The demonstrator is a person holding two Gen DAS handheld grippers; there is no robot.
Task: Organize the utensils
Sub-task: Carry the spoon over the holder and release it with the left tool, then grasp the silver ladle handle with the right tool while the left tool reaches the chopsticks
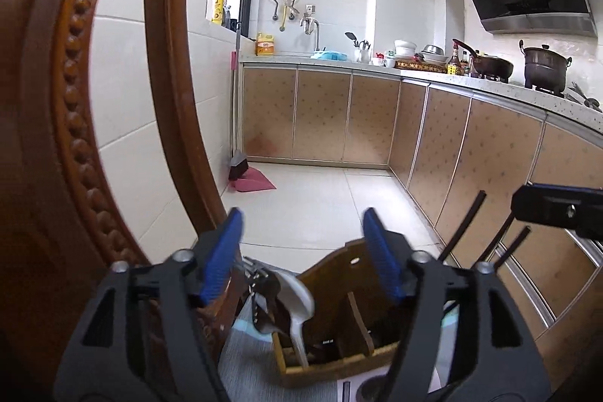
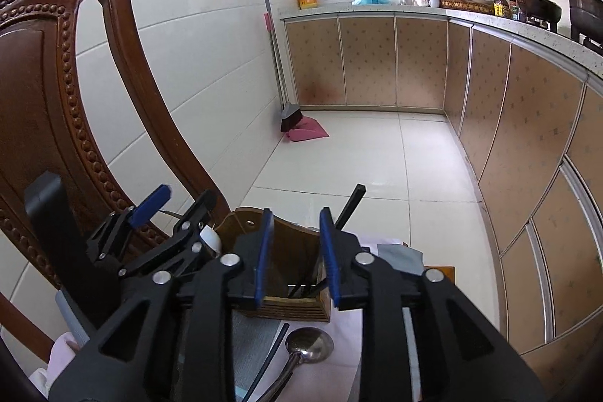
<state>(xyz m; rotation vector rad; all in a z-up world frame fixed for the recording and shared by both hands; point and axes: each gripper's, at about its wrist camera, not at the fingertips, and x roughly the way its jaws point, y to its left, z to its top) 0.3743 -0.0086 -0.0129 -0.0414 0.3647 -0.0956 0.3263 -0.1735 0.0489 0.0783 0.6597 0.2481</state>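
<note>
A brown wooden utensil holder [image 1: 339,356] with dividers stands on a cloth-covered table; it also shows in the right wrist view [image 2: 290,251]. A white ceramic spoon [image 1: 299,300] and metal utensils lean in its left compartment. Black chopsticks [image 1: 463,225] stick up from its right side and show in the right wrist view [image 2: 350,204]. My left gripper [image 1: 301,221] is open and empty above the holder. My right gripper [image 2: 294,217] is open and empty just behind the holder. A steel spoon [image 2: 307,345] and a black chopstick [image 2: 269,360] lie on the cloth below it.
A carved wooden chair back [image 1: 75,100] stands close on the left, also in the right wrist view [image 2: 56,81]. Kitchen cabinets [image 1: 471,157] and a countertop with pots run along the right. A broom and pink dustpan [image 2: 301,127] rest on the tiled floor.
</note>
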